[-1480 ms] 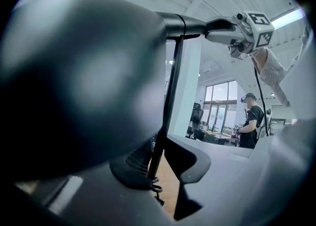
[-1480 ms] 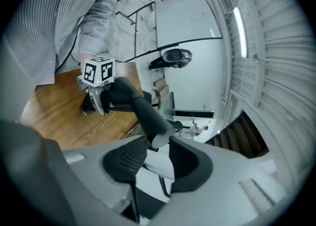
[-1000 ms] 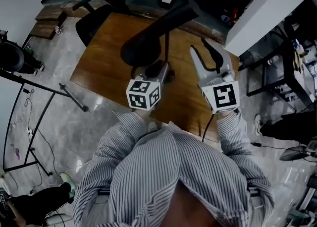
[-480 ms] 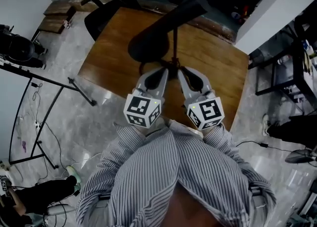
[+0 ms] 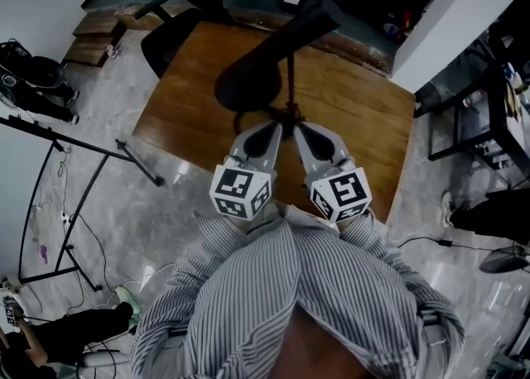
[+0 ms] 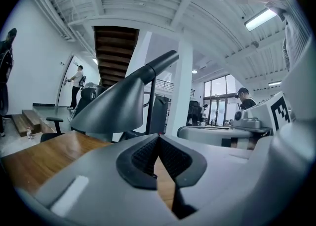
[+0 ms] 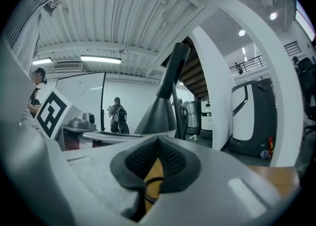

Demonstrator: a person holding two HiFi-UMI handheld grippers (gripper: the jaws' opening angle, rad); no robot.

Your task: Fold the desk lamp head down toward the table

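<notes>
One lamp head (image 5: 248, 79) slanted, wide end low-left.

Desk lamp head (image 5: 273, 55) smooth matt dark grey; surface (image 5: 356, 104) brown wood, faint sheen; left tool (image 5: 279, 124) and right tool (image 5: 297, 125) smooth pale grey plastic, pads (image 6: 145, 153) black, finely ribbed.

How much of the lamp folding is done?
Nothing looks done: the lamp head stands raised above the table. In hand: the left hand-held gripper and the right hand-held gripper sit shut and empty by the lamp pole. Left: folding the head down.
</notes>
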